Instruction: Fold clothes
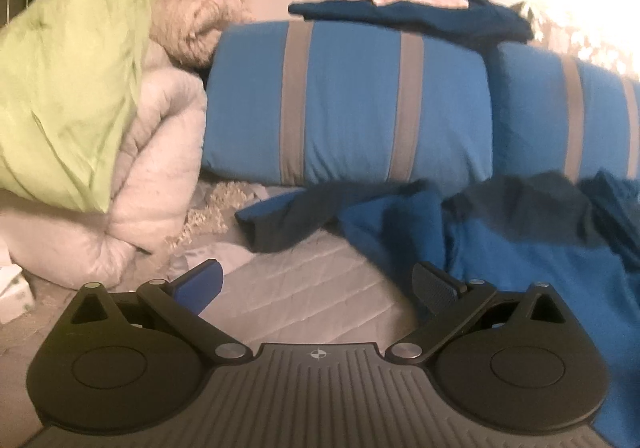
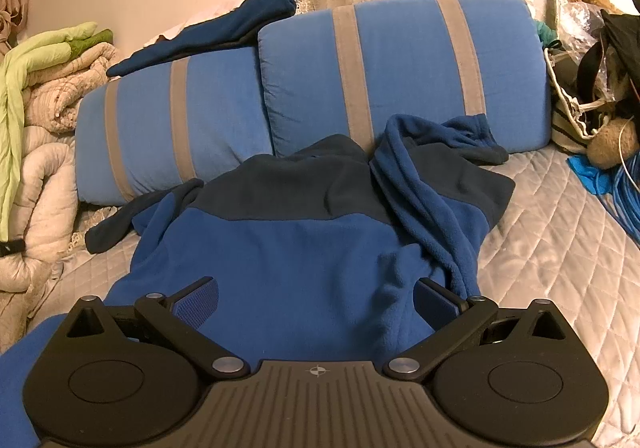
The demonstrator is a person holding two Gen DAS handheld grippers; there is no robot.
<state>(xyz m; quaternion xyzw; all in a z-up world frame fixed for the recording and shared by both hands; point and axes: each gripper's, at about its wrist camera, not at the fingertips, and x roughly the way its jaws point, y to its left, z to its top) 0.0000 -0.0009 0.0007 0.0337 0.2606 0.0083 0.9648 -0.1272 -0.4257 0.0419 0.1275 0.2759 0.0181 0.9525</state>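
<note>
Ahead of right gripper [image 2: 316, 304]: blue fleece [image 2: 288, 248], fingers spread | left gripper [image 1: 318, 286]: spread over quilted mattress [image 1: 312, 308]

Left wrist view: mounted behind the left tongs [image 1: 318, 290], low and close over the quilted bed [image 1: 304, 288], facing the blue striped cushions [image 1: 348, 104] and the wall, angled toward the piled bedding [image 1: 100, 108] at far left. Right wrist view: behind the right tongs [image 2: 316, 302], slightly higher, directly above the blue fleece garment [image 2: 280, 256], facing the same cushions [image 2: 400, 68] head-on. Shared by both: cushions, fleece [image 1: 520, 248], bed [image 2: 560, 228], bedding pile [image 2: 48, 88], dark blue garment [image 1: 412, 18] atop the cushions [image 2: 224, 28].
</note>
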